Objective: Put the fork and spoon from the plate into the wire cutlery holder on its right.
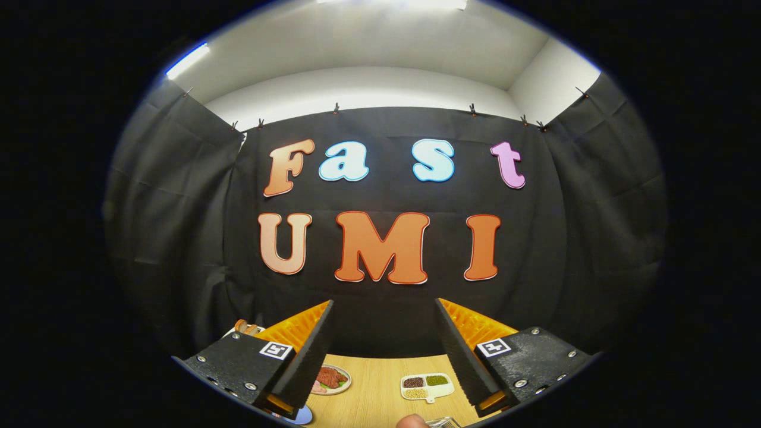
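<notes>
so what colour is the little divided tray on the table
White, with dark brown, green and pale fillings, seen between the open jaws in the gripper view.

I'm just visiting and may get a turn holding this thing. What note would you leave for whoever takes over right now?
Claw: open, fingers wide apart, nothing between them, held high and aimed at the booth wall.
On the wooden table between the fingers: a small plate of food by the left finger and a sectioned dish of grains by the right one.
Fork, spoon and wire holder: I can't make them out from here; a metallic bit at the near table edge is unclear.
Done: nothing evident. Left: both pieces to pick up and place.
</notes>
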`<act>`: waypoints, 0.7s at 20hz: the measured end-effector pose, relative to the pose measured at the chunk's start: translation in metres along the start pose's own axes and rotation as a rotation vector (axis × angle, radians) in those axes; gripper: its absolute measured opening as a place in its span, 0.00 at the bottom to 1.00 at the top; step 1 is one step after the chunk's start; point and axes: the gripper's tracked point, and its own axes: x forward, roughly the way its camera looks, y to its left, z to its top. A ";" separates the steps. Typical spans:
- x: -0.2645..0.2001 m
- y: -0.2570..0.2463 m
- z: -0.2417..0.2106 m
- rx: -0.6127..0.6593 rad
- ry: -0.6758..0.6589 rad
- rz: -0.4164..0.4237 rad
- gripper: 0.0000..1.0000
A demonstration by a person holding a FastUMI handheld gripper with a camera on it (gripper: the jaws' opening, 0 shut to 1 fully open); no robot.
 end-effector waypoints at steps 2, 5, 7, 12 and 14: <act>0.002 0.006 -0.001 0.009 0.003 0.014 0.97; 0.006 0.021 -0.015 0.011 0.036 0.049 0.97; 0.009 0.039 -0.033 0.008 0.084 0.085 0.97; 0.008 0.103 -0.090 0.001 0.253 0.207 0.97; 0.004 0.130 -0.119 -0.017 0.345 0.256 0.97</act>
